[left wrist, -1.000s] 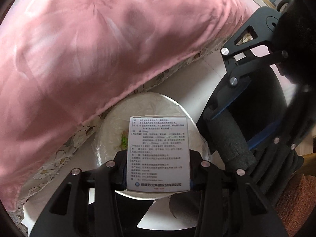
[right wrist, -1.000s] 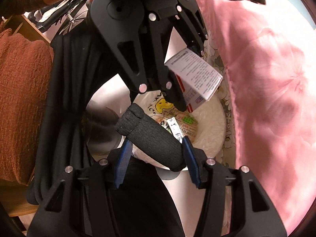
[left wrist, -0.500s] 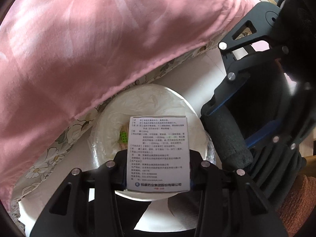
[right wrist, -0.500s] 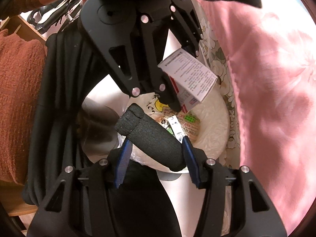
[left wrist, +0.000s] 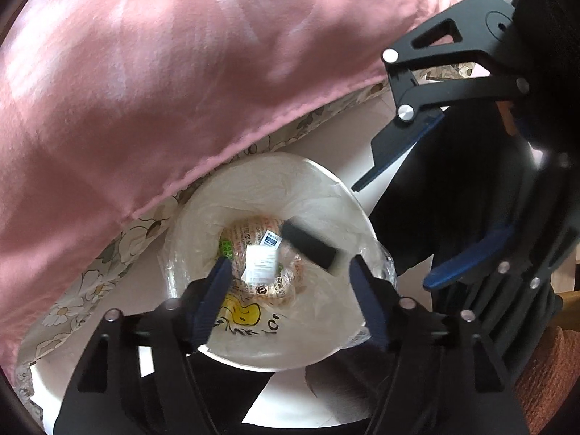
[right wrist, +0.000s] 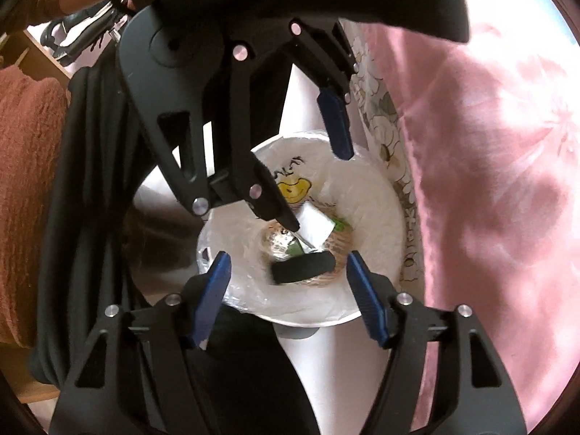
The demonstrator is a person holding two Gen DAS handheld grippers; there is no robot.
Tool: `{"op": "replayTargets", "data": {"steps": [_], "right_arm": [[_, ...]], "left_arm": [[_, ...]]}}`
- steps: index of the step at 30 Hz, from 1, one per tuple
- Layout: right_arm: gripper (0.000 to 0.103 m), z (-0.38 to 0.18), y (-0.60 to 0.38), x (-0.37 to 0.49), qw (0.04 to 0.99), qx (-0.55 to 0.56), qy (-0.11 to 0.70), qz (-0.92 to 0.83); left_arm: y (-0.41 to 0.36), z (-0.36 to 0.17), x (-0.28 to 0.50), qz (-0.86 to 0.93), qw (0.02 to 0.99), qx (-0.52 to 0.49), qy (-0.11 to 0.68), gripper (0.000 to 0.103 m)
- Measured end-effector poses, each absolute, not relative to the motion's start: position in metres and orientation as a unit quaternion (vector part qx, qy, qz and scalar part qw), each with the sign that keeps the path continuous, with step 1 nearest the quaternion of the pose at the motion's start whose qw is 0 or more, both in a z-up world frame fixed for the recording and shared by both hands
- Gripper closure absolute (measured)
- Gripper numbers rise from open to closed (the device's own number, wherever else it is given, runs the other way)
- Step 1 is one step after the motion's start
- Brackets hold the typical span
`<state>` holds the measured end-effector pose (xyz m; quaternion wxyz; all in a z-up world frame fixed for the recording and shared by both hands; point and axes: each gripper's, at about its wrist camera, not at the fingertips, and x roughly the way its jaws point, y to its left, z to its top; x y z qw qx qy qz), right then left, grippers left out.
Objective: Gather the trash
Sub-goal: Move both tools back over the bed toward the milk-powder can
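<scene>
A white bin lined with a plastic bag [left wrist: 326, 188] [right wrist: 384, 195] stands on the floor beside the bed. Both grippers hover over it, open and empty: my left gripper [left wrist: 290, 275] [right wrist: 315, 181] and my right gripper [right wrist: 286, 272] [left wrist: 395, 232]. A white medicine box [left wrist: 261, 262] [right wrist: 315, 226] and a black foam tube [left wrist: 308, 244] [right wrist: 302, 266], blurred in motion, are inside the bin over a printed wrapper [left wrist: 250, 239].
A pink quilt [left wrist: 163, 72] [right wrist: 489, 145] overhangs the bin's rim, with a flowered sheet [left wrist: 108, 264] under it. A black garment [right wrist: 94, 181] and a rust-brown knit sleeve [right wrist: 25, 181] are on the other side. Pale floor surrounds the bin.
Both grippers have opened. The medicine box has left the left gripper and the black foam tube has left the right one. Both have dropped into the bin.
</scene>
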<state>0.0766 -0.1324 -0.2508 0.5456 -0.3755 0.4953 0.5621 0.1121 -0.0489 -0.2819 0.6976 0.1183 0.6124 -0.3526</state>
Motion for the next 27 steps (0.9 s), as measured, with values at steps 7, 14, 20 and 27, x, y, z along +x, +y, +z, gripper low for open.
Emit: {"op": "replayTargets", "data": {"steps": [7, 14, 20, 27], "right_arm": [[0.032, -0.246, -0.134, 0.078, 0.550, -0.382, 0.495, 0.554], [0.030, -0.241, -0.137, 0.079, 0.558, -0.379, 0.496, 0.547], [0.030, -0.232, -0.142, 0.083, 0.566, -0.377, 0.496, 0.540], [0.028, -0.207, -0.150, 0.088, 0.586, -0.373, 0.486, 0.530]], "left_arm": [[-0.051, -0.279, 0.108, -0.353, 0.698, 0.122, 0.611, 0.020], [-0.052, -0.280, 0.109, -0.352, 0.699, 0.123, 0.610, 0.017], [-0.051, -0.269, 0.111, -0.355, 0.704, 0.122, 0.603, 0.017], [-0.052, -0.244, 0.115, -0.363, 0.719, 0.119, 0.581, 0.017]]}}
